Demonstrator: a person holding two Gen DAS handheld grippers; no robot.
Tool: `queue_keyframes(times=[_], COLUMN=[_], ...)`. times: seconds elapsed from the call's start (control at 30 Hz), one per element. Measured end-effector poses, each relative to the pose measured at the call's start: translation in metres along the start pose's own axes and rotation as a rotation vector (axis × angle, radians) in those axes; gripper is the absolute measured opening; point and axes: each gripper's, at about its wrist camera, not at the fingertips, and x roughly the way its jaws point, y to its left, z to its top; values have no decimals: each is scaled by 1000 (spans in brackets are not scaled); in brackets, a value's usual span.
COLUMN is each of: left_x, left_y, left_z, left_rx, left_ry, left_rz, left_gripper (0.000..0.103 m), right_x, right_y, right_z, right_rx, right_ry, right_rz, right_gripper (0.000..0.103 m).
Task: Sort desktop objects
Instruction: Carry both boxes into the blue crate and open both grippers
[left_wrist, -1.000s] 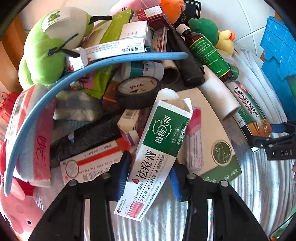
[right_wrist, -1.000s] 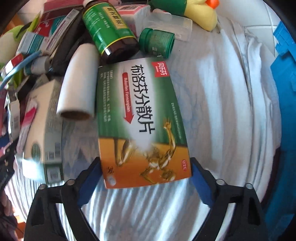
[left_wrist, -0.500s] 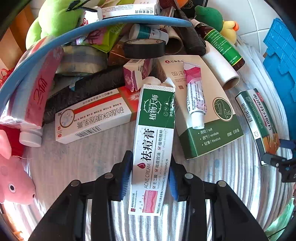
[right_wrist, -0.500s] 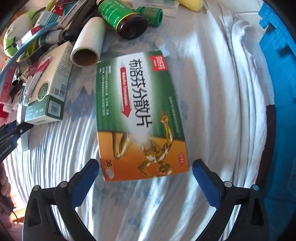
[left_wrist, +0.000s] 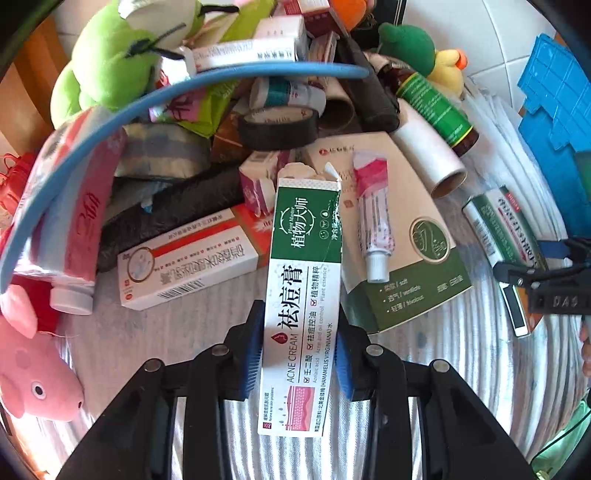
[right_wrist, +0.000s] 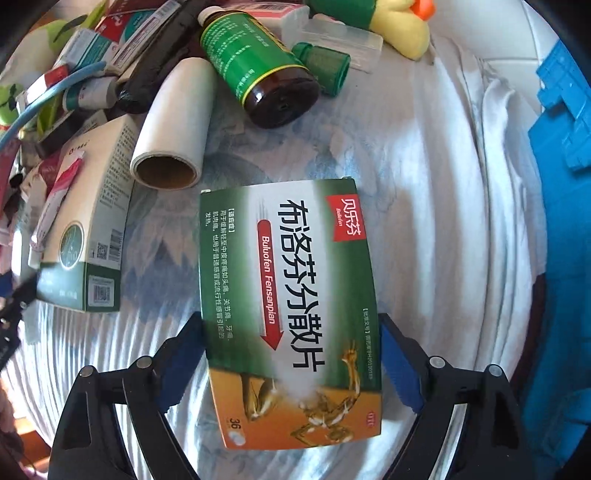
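My left gripper (left_wrist: 300, 350) is shut on a long green-and-white acne cream box (left_wrist: 303, 295), which points away toward the pile. My right gripper (right_wrist: 291, 354) is shut on a flat green-and-orange Buluofen tablet box (right_wrist: 291, 306), held above the striped cloth (right_wrist: 436, 206). That box and the right gripper also show at the right edge of the left wrist view (left_wrist: 509, 243). The pile holds a red-and-white medicine box (left_wrist: 188, 266), a pink tube (left_wrist: 375, 218) on a beige-green box (left_wrist: 417, 269), and a brown bottle (right_wrist: 258, 66).
Plush toys sit around the pile: green frog (left_wrist: 114, 62), pink pig (left_wrist: 33, 365), yellow duck (right_wrist: 402, 22). A blue hoop (left_wrist: 110, 122) arcs over the clutter. A white paper roll (right_wrist: 173, 125) and black tape roll (left_wrist: 277, 125) lie nearby. A blue crate (right_wrist: 561, 221) stands at right.
The left gripper, still holding the acne cream box, first pulled back from the pile and now sits closer again. The right gripper's blue pads closed in against the tablet box.
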Motion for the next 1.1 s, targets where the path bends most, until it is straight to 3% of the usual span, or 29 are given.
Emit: queue_keyframes(times=[0.13,0.2,0.37,0.47,0.63,0.9,1.1], left_x=[-28,-42,-101,-124,-162,-214,-238], left_y=[0,2,9,-9,-42,-98,-148], left_z=[3,20,0,3,10,18,27], left_rx=[-3,6,29,49,91,161,216], left_ry=[-66,-108,-220,-281,-387,-516,-562], left_rz=[2,0,-4,-22,-61,-127,-180], left_gripper=[33,33,33,33,33,33,33], right_x=[-26,-46,-105,-141,-183,-258,-308], right_y=[6,7,7,18,24,-11,-49], right_z=[-17,-26,-48,-14,7,-23,-40], right_rx=[-17,-19,-41,-57,-60,-28,19], right_ry=[-63,-112,-251,-344,-493,-660,-769], right_rz=[12,9,6,-4,-27,-73,-106], right_gripper=[88,88,89,89,89,89,89])
